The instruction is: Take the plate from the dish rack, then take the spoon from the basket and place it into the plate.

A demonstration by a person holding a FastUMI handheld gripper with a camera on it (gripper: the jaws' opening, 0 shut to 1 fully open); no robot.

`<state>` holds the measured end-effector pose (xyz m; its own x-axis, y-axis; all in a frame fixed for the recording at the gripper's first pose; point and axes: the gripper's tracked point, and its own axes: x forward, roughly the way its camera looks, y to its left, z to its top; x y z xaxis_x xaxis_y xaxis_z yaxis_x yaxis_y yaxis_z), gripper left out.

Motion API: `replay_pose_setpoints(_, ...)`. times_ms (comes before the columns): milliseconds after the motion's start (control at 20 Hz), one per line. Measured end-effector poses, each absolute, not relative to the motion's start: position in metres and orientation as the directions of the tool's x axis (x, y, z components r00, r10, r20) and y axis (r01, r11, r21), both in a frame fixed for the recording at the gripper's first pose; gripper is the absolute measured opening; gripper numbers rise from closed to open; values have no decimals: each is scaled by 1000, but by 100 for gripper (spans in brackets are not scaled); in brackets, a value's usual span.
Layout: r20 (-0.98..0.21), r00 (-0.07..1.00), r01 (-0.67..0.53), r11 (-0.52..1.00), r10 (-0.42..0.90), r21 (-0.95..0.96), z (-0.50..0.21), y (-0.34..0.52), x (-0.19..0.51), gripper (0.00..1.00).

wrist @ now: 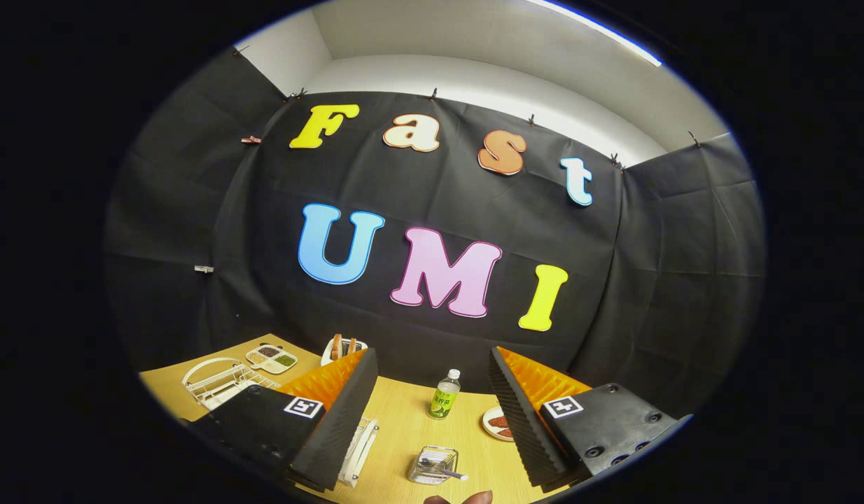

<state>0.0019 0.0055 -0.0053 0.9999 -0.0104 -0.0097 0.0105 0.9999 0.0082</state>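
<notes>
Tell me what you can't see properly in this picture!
- Dish rack, gripper view: one finger covers its near side, and no plate can be made out in it.
- White thing beside that finger: mostly hidden, so I cannot tell what it is.
- Small dish: the other finger hides half.
- Spoon in the basket: too small to see its bowl.
- Gripper: open, holding nothing.

Handheld two-finger gripper (432,420), seen along its fingers. Each finger (341,420) is a wedge-shaped block whose inner pad carries fine parallel ridges. Behind each pad sits a dark, flat-topped housing bearing a square black-and-white marker. The right housing shows several round recessed screw holes. The jaws stand wide apart, gripping nothing.
</notes>
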Motion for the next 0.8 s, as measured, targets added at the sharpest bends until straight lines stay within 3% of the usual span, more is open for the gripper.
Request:
replay_pose_setpoints(550,-89,994,-64,996,70,67,-14,43,14,98)
replay_pose_setpoints(800,-281,938,-175,977,203,122,-42,101,42,98)
